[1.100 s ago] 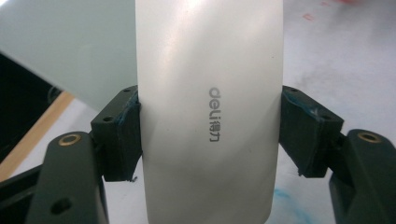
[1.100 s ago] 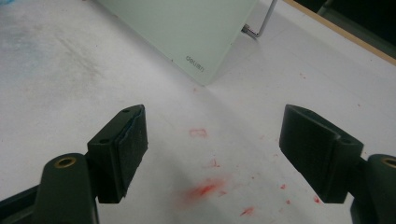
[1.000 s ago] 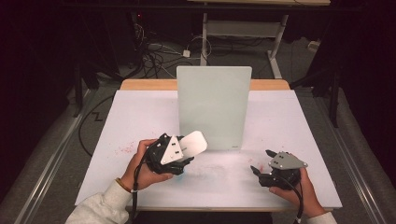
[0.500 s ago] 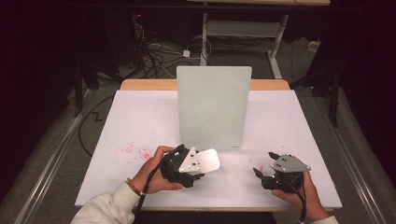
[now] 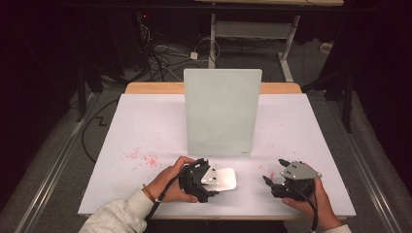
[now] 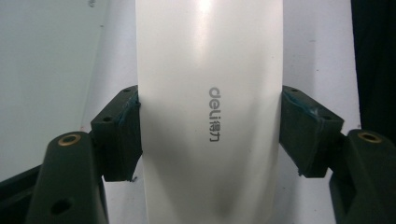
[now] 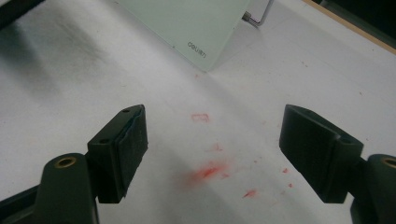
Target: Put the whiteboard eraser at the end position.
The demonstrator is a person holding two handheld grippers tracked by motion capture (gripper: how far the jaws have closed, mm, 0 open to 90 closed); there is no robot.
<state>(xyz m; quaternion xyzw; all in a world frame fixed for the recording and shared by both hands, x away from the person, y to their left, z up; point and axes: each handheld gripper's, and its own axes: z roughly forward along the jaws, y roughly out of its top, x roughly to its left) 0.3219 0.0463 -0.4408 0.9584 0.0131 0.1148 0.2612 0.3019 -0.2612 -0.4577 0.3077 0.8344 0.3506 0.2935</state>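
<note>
White eraser (image 6: 209, 112) clamped between left gripper (image 5: 204, 180) fingers (image 6: 119, 135), low over bench (image 5: 145, 131) near edge, before upright glass board (image 5: 221, 111). Right gripper (image 5: 284, 180) fingers spread wide, holding nothing, above red smudges (image 7: 208, 171).

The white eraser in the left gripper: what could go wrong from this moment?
1. The left gripper holds the white eraser only by its smooth, glossy sides, so it might slip out.
2. The standing board is close ahead; a hard push could perhaps tip it.
3. Red marks lie between the open jaws of the right gripper; touching them might smear them over the table.
</note>
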